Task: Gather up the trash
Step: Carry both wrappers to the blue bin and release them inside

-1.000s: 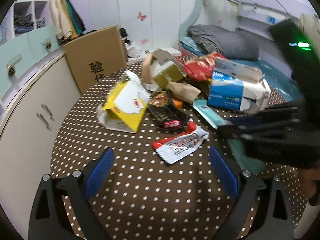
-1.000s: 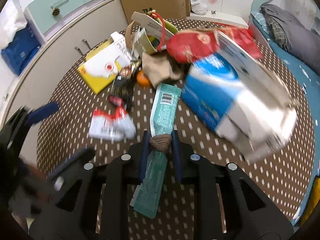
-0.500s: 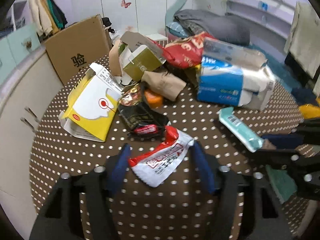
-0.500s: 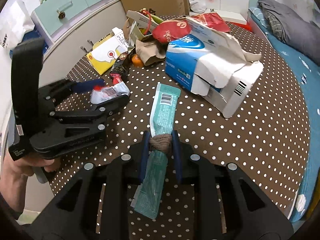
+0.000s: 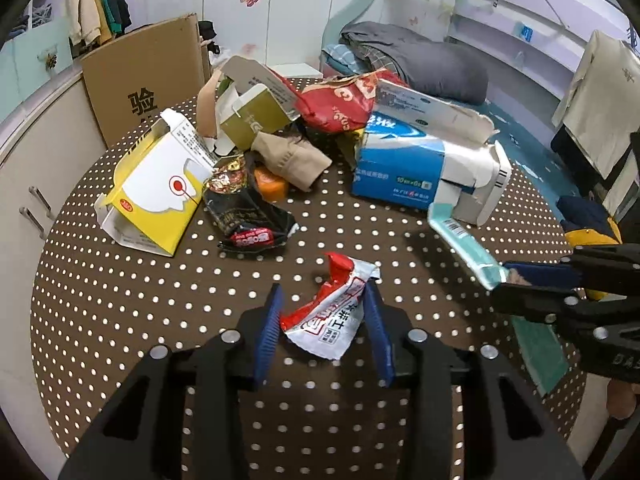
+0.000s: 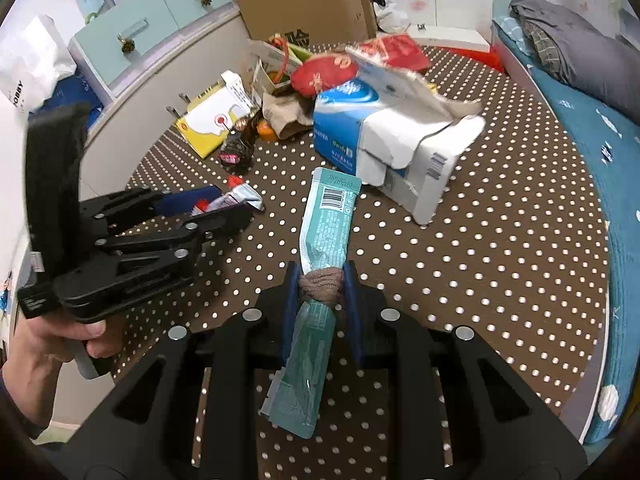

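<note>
Polka-dot surface, trash heaped at its far side: blue tissue pack, yellow carton, black snack bag. Nearer me, apart from the heap, the red-and-white wrapper lies between my left hand-held gripper's blue pads, long axis running slantwise across the gap; jaws closing, pads at its edges. My right hand-held gripper is pressed onto the teal wrapper, held off the surface, pointing away.
</note>
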`<state>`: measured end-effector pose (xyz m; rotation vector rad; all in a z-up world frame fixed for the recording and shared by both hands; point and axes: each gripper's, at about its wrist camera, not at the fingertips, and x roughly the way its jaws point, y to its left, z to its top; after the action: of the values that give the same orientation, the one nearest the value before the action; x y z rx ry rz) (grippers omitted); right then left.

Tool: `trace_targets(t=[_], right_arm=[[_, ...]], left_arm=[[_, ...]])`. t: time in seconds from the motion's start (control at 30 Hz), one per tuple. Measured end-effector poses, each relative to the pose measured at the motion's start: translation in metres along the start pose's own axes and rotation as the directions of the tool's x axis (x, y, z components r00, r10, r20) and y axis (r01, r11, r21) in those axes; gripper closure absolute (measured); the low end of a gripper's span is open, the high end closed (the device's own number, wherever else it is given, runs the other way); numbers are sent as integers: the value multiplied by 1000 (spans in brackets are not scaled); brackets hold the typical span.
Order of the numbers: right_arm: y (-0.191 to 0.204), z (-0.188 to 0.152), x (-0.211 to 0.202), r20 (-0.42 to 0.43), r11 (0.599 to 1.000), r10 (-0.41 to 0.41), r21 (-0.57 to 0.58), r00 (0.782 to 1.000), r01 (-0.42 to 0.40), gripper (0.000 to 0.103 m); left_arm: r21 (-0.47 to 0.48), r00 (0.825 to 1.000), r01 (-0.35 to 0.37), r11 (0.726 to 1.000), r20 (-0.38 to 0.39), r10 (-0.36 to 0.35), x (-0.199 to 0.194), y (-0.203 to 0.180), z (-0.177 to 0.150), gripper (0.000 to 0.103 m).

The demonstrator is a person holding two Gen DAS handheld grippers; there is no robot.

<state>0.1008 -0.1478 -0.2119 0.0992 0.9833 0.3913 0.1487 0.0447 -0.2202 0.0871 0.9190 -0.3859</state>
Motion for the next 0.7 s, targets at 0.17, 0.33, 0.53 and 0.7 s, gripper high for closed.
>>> trace_targets(t=[0.17, 0.33, 0.53, 0.7], right_arm=[[-12, -2, -29, 59, 999, 47, 11, 997, -48, 81], [-36, 1, -69, 152, 996, 65, 46, 986, -73, 81], [-92, 6, -118, 269, 991, -8, 134, 963, -29, 81], [-158, -2, -143, 311, 967, -105, 254, 945, 24, 81]], left_arm=[[-17, 999, 17, 1000, 30, -16, -11, -12, 4, 64], [-14, 997, 26, 1000, 70, -25, -26, -28, 16, 64], [13, 990, 58, 998, 132, -59, -44, -58, 42, 64], [43, 981, 84, 996, 172, -90, -49, -99, 66, 64]])
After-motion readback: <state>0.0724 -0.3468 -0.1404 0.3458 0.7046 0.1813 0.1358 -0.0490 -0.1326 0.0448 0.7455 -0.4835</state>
